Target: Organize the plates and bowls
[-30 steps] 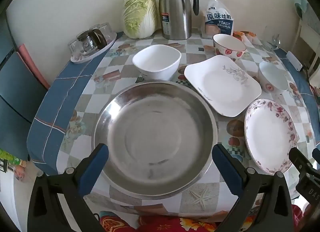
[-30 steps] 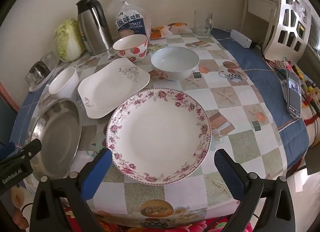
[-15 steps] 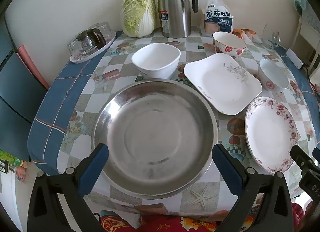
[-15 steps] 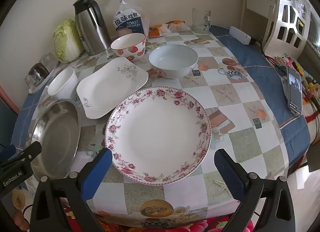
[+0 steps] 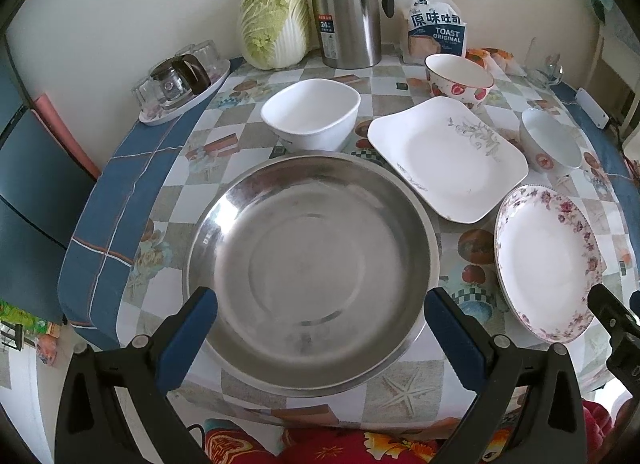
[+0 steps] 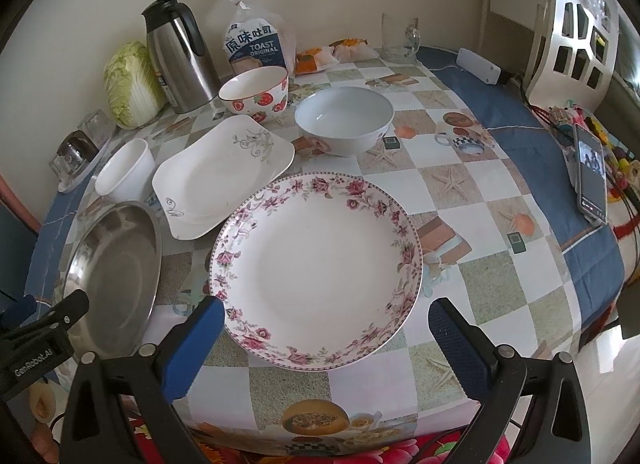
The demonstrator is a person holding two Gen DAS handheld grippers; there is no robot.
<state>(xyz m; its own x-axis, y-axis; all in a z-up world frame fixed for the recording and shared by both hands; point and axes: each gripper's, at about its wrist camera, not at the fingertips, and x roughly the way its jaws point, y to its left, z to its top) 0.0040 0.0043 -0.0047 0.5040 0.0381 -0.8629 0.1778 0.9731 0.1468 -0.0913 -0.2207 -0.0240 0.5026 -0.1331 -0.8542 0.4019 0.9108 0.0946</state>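
A large steel basin (image 5: pixel 312 268) lies at the table's front left, also in the right wrist view (image 6: pixel 112 276). My left gripper (image 5: pixel 320 328) is open and empty over its near rim. A floral round plate (image 6: pixel 316 268) lies in front of my open, empty right gripper (image 6: pixel 326 338); it also shows in the left wrist view (image 5: pixel 548 260). Behind stand a square white plate (image 6: pixel 224 171), a white square bowl (image 5: pixel 312 113), a strawberry bowl (image 6: pixel 256 91) and a pale round bowl (image 6: pixel 344 119).
A steel thermos (image 5: pixel 346 7), a cabbage (image 5: pixel 276 31), a toast bag (image 5: pixel 436 31) and a tray of glasses (image 5: pixel 182 81) stand along the wall. A glass mug (image 6: pixel 398 37), a white power strip (image 6: pixel 478 69) and a phone (image 6: pixel 592 171) lie at the right.
Both grippers have drifted slightly, so the dishes shift a little in view. Nothing was grasped or moved.
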